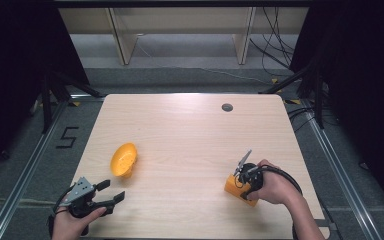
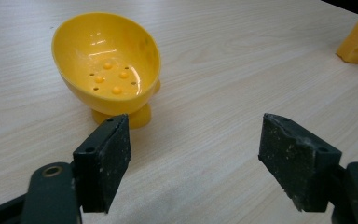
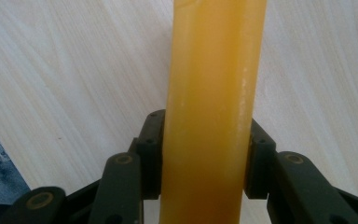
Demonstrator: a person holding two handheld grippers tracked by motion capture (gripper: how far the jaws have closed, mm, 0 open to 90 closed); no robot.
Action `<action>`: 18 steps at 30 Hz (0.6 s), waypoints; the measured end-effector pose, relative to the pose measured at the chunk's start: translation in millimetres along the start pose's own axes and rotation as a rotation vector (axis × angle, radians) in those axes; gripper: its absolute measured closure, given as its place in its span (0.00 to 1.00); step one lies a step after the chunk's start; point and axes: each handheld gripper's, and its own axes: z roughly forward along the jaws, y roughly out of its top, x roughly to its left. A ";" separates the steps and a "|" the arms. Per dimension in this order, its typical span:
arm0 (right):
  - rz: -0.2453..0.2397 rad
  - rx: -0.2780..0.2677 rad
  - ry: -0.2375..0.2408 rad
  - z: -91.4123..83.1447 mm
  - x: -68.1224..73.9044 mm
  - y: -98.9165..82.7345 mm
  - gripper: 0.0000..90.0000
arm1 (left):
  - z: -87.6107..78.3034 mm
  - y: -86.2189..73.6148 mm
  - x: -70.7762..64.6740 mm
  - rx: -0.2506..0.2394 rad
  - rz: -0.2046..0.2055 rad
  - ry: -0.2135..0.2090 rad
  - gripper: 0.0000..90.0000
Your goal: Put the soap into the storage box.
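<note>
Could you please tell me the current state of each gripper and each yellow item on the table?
Left gripper: open, empty, facing the bowl.
Right gripper: shut on the orange block.
Orange block: clamped between the jaws.
Yellow bowl: tipped sideways, empty, untouched.

A pale wooden table (image 1: 180,130) carries a small dark grommet (image 1: 227,107) near its far edge; beyond it, cables (image 1: 275,50) trail across grey floor, marked "5" (image 1: 67,136) at left.

Glossy plastic bowl (image 2: 106,65), matt wood-grain table (image 1: 190,140)
</note>
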 end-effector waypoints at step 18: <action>-0.060 0.048 0.022 -0.5 -3.6 5.0 0.69 | 0.4 0.0 -0.8 0.005 0.007 0.004 0.27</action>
